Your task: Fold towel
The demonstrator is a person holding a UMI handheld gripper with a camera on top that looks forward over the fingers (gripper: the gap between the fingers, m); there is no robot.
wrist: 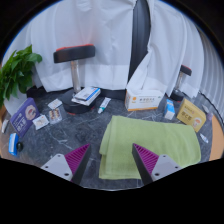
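A light green towel [150,142] lies flat on the dark marbled table [70,135], just ahead of my fingers and reaching off to the right. It looks folded over, with a doubled edge along its left side. My gripper [112,160] is open, with the two magenta pads [75,160] spread wide apart. The towel's near left corner lies between the fingers and nothing is held. The right finger hangs over the towel's near edge.
Beyond the towel stand a white box [143,98], a small stack of boxes [86,96], a tube [104,104] and a yellow box [192,115]. A potted plant [18,70] and a blue carton [22,113] stand at the left. White curtains hang behind.
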